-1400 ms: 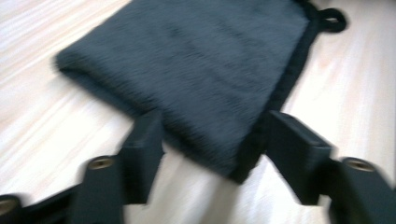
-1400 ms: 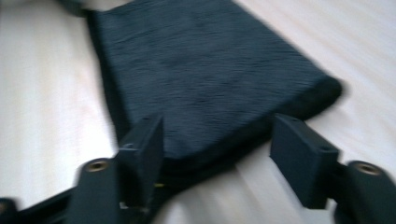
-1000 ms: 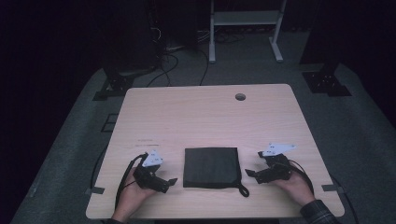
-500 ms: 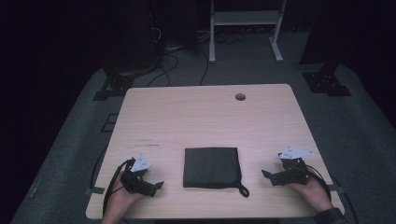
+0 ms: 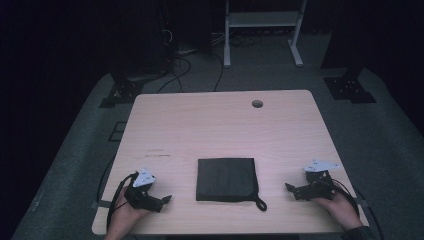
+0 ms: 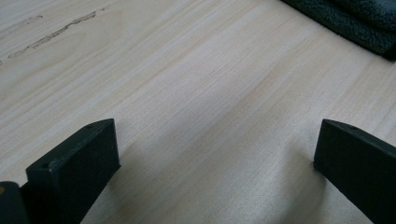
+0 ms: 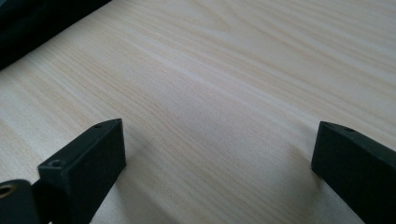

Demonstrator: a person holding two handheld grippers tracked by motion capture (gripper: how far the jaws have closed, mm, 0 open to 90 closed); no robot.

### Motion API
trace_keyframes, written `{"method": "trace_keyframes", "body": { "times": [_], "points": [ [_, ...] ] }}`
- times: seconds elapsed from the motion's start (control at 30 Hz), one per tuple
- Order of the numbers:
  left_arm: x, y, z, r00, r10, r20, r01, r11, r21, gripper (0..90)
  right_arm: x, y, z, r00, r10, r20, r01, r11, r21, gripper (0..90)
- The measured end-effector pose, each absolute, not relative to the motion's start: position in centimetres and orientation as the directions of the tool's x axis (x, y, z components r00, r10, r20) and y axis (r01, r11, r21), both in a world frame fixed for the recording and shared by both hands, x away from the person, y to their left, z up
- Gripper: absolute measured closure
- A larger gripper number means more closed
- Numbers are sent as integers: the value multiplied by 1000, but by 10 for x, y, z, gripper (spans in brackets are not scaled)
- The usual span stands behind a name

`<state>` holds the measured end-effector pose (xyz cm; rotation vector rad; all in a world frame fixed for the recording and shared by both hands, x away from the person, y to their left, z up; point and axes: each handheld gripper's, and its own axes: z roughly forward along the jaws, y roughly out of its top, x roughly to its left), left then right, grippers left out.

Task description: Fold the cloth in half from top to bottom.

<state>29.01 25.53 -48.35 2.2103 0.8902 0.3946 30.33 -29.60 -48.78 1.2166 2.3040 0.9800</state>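
A dark folded cloth (image 5: 226, 178) lies flat near the table's front edge, with a small loop (image 5: 260, 204) sticking out at its front right corner. My left gripper (image 5: 165, 201) rests low on the table to the cloth's left, open, jaws apart over bare wood (image 6: 215, 135). The cloth's edge (image 6: 355, 23) shows at the top right of the left gripper view. My right gripper (image 5: 291, 190) sits to the cloth's right, open, nothing between its jaws (image 7: 217, 140). A dark strip of the cloth (image 7: 32, 21) crosses the top left of the right gripper view.
The light wooden table (image 5: 210, 130) has a round cable hole (image 5: 257, 103) near its back edge and a faint scuff (image 5: 157, 152) at left. Behind the table stand a white metal frame (image 5: 260, 30) and cables (image 5: 175, 55) on grey floor.
Both hands have pulled away from the cloth, the left gripper leftward and toward the front edge, the right gripper rightward. The cloth stays flat where it was.
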Motion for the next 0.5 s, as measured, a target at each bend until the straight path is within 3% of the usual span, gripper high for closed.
{"method": "trace_keyframes", "body": {
  "times": [0.5],
  "points": [
    [292,255,-483,724,689,16,476,-517,711,0,302,-298,-488,-574,819,10,574,394,718,20]
  ]
}}
